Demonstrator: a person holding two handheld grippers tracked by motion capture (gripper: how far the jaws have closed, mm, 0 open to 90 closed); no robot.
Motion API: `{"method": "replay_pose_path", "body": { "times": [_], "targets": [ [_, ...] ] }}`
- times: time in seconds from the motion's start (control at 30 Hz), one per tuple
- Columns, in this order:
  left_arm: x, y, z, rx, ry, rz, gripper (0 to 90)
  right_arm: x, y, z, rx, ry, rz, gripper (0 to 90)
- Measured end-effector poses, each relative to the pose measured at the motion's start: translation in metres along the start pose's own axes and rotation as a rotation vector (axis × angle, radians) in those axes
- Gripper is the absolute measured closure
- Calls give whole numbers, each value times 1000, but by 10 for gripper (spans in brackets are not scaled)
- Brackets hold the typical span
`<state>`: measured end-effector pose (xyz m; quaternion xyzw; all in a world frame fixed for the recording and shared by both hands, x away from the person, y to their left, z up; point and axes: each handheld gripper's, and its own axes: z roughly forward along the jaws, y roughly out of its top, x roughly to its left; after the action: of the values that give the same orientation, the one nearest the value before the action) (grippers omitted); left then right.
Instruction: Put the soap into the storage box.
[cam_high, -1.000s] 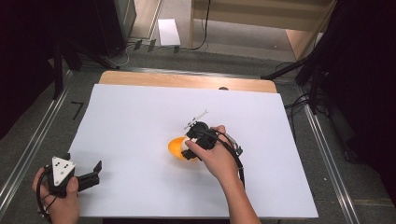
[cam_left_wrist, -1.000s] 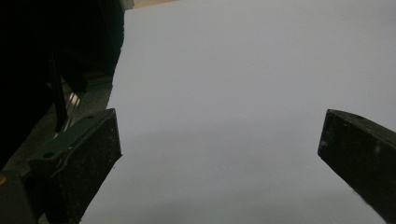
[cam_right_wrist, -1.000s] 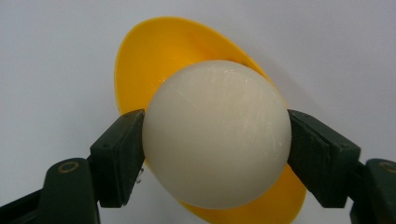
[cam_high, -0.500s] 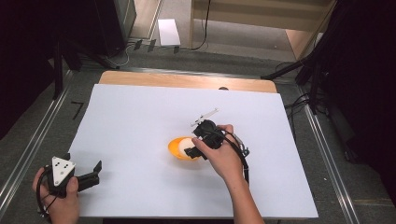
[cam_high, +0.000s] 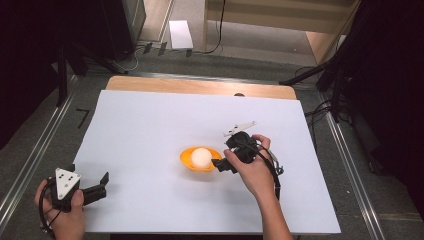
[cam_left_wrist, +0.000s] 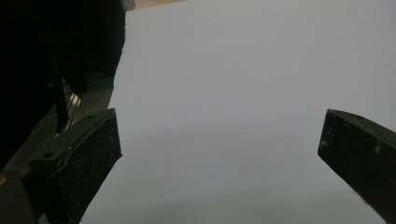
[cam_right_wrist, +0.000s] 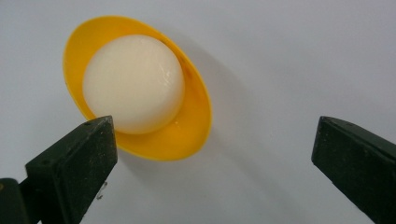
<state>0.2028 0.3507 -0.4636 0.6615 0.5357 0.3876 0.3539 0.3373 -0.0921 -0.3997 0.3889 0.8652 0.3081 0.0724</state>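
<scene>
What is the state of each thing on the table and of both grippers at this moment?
white ball: resting inside the bowl, not held.
orange bowl: upright on the white sheet, holding the ball.
right gripper: jaws have just been opening, now wide apart, nothing between them.
left gripper: open and empty, over the sheet.
white sheet: flat on the table.

Recording lab or studio setup. Evidence: wooden table (cam_high: 200, 86) covered by a white sheet (cam_high: 150, 135), black curtains (cam_high: 395, 75) at both sides, stand legs (cam_high: 320, 75), loose cables (cam_high: 218, 30) on the floor, metal rails (cam_high: 30, 165) alongside.
</scene>
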Motion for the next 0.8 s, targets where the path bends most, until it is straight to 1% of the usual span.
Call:
{"method": "replay_pose_path", "body": {
  "times": [0.37, 0.5, 0.53, 0.8],
  "targets": [
    [0, 0, 0, 1, 4, 3, 0, -15, -21, -9, -21, -27, 37, 0],
    [0, 0, 0, -1, 7, 4, 0, -21, -31, -13, -32, -37, 59, 0],
    [0, 0, 0, -1, 7, 4, 0, -24, -34, -12, -39, -37, 58, 0],
    [-1, 0, 0, -2, 5, 8, 0, -35, -53, -13, -45, -47, 87, 0]
  ]
}}
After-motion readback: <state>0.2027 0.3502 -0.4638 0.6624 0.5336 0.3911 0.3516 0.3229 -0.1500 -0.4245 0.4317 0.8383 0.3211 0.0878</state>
